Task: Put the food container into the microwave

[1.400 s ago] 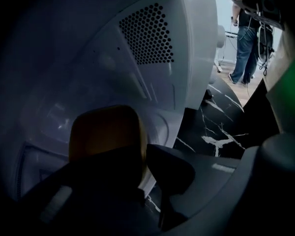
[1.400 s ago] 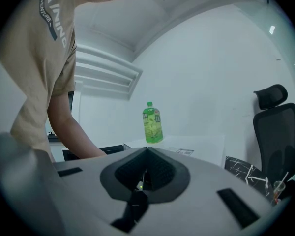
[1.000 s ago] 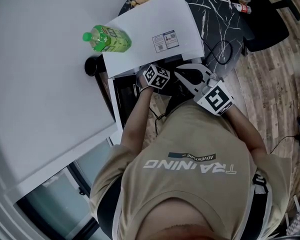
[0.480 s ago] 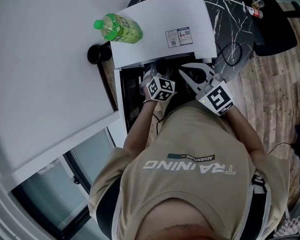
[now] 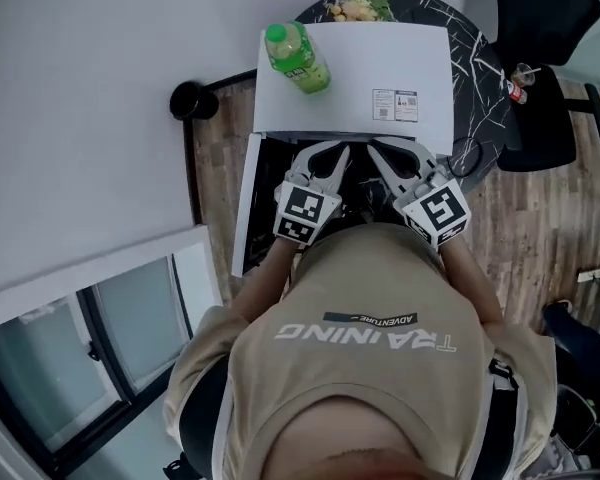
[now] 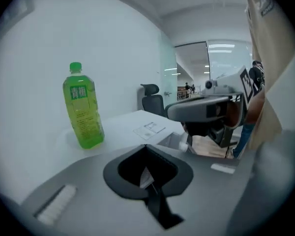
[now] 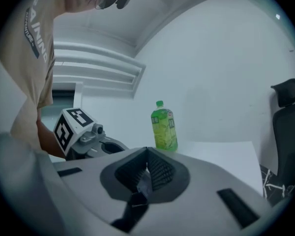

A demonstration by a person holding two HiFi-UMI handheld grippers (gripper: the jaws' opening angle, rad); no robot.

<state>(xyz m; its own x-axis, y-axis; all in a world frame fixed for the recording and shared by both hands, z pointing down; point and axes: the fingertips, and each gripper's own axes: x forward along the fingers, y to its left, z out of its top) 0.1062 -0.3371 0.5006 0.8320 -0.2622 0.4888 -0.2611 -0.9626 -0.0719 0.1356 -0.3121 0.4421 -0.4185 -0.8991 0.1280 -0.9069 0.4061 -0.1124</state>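
1. Both grippers have shifted since a second ago. They now sit level and side by side at the mouth of the microwave (image 5: 352, 68), whereas before the left one was further forward than the right. The head view has also swung round, so the microwave now shows square-on instead of at an angle.
2. Closest in is the person's tan shirt (image 5: 365, 338), filling the bottom of the head view.
3. Just past that is the left gripper (image 5: 332, 150). Its jaws are closed tip to tip with nothing in them, which is pretty clear in its own view.
4. Same deal with the right gripper (image 5: 380, 152): jaws pinched together and empty. The two are near each other but not touching.
5. The microwave door (image 5: 244, 203) is swung open to the left, and both grippers' tips point at the dark opening.
6. On top of the microwave, a green bottle (image 5: 298, 56) stands upright near the back left corner, and there's a sticker (image 5: 395, 104) toward the front right.
7. The food container (image 5: 352, 8), with something yellow and green in it, is on the black marbled table (image 5: 480, 68) behind the microwave. It's partly hidden by the microwave's top and well apart from both grippers.
8. Furthest off is a black office chair (image 5: 540, 118) to the right.
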